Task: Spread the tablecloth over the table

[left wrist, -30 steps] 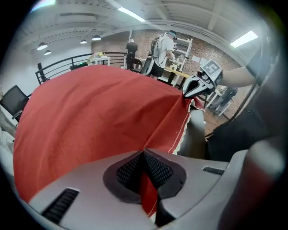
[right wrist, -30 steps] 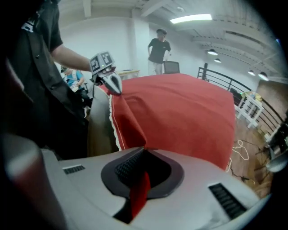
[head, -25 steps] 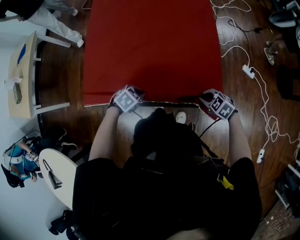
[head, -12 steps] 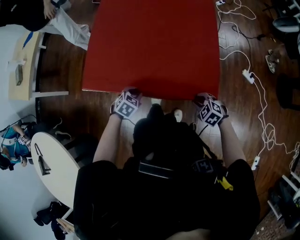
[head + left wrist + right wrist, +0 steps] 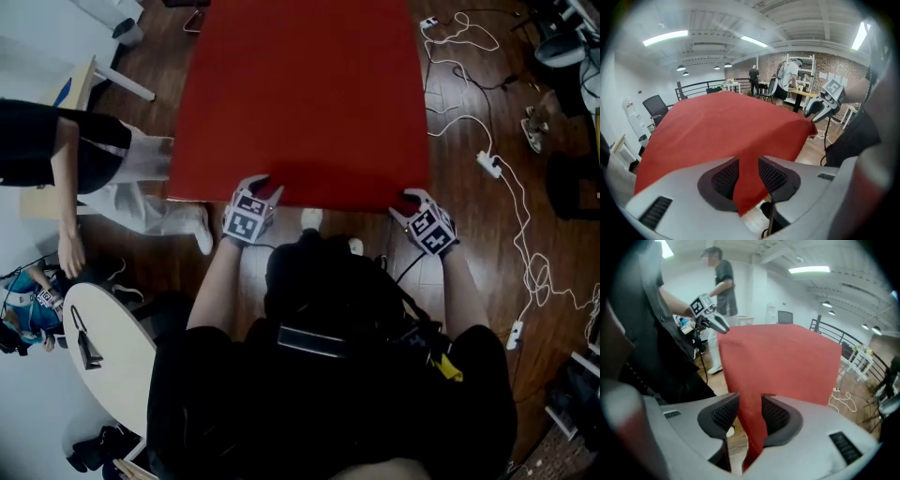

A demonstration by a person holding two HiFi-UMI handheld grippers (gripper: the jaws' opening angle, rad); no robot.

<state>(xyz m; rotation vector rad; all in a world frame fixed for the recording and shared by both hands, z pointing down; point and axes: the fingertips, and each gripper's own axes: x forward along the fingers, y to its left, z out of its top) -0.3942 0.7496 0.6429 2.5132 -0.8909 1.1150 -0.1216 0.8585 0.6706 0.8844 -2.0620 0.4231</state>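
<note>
Wood floor (image 5: 141,187), loose cables (image 5: 511,187) on the right. The red tablecloth (image 5: 300,94) covers the whole table. Its long axis runs away from the person and the near hem drapes over the near edge. Left gripper (image 5: 261,187) at the near-left corner, right gripper (image 5: 409,200) at the near-right, likely to set the hem square. Both jaws have just been opening. Cloth hangs loose between the pads, not pinched. Reads as the release.
</note>
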